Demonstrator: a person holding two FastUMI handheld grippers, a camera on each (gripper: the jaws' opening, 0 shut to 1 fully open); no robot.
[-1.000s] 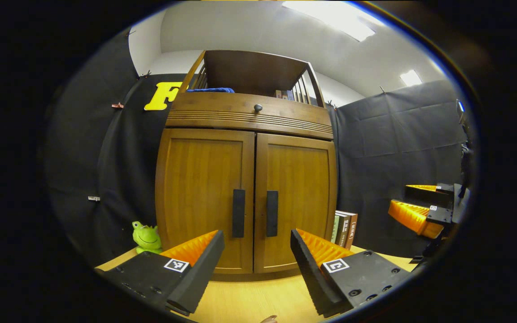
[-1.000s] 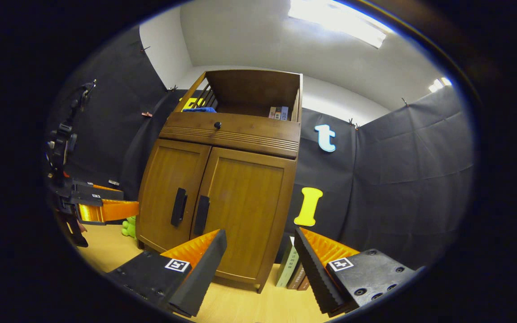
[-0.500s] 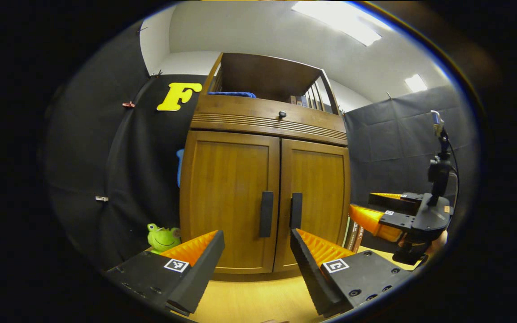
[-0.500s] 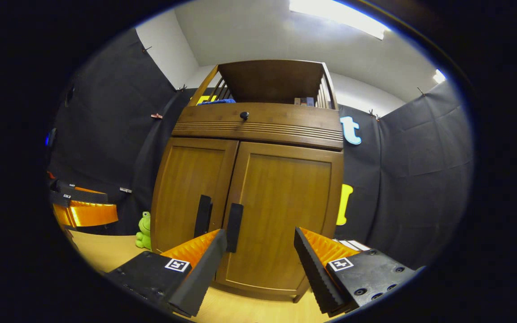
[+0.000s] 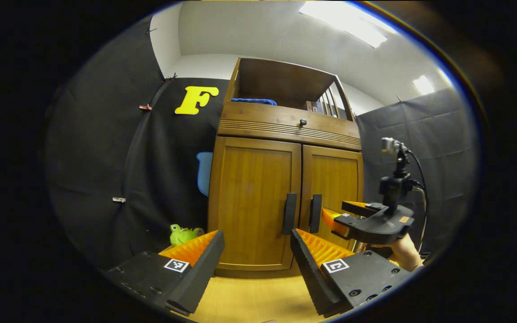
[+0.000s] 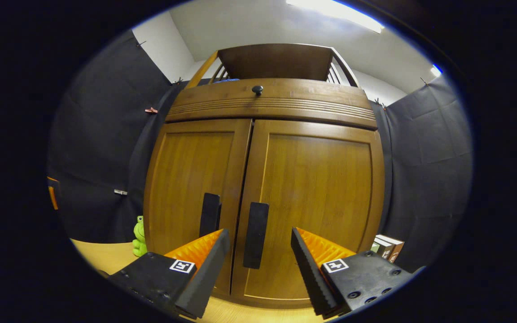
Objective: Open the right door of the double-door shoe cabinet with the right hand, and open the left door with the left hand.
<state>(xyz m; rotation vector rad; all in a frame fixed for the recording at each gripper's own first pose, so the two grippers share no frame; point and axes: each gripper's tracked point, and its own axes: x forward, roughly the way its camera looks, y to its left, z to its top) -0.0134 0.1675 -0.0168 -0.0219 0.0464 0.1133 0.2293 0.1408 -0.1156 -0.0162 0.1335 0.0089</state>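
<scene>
Pale wood counter (image 5: 249,300) runs under both grippers to the foot of a shoe cabinet (image 5: 285,130) that stands toward its back edge against the black cloth wall. Nearest in the left gripper view, the left gripper (image 5: 257,251) hangs over the counter with its jaws spread wide and nothing between them, well short of the cabinet front. Nearest in the right gripper view, the right gripper (image 6: 258,255) is likewise wide open and empty, close up to the doors, with the right door's handle (image 6: 256,234) showing in the gap between its fingers; I cannot tell whether any finger touches it. From the left gripper view the same right gripper (image 5: 330,217) appears farther off, held by a hand (image 5: 404,251), its fingers reaching in just beside that handle. Beyond the grippers, the left door (image 5: 254,204) and right door (image 6: 312,202) are both shut, their dark upright handles side by side at the middle seam, the left handle (image 5: 289,213) untouched. A green frog toy (image 5: 182,234) sits on the counter by the cabinet's left corner, and some books (image 6: 386,248) stand by its right corner. Farther up, a drawer with a small round knob (image 6: 257,90) tops the doors, and an open shelf above holds a blue cloth (image 5: 254,101).
</scene>
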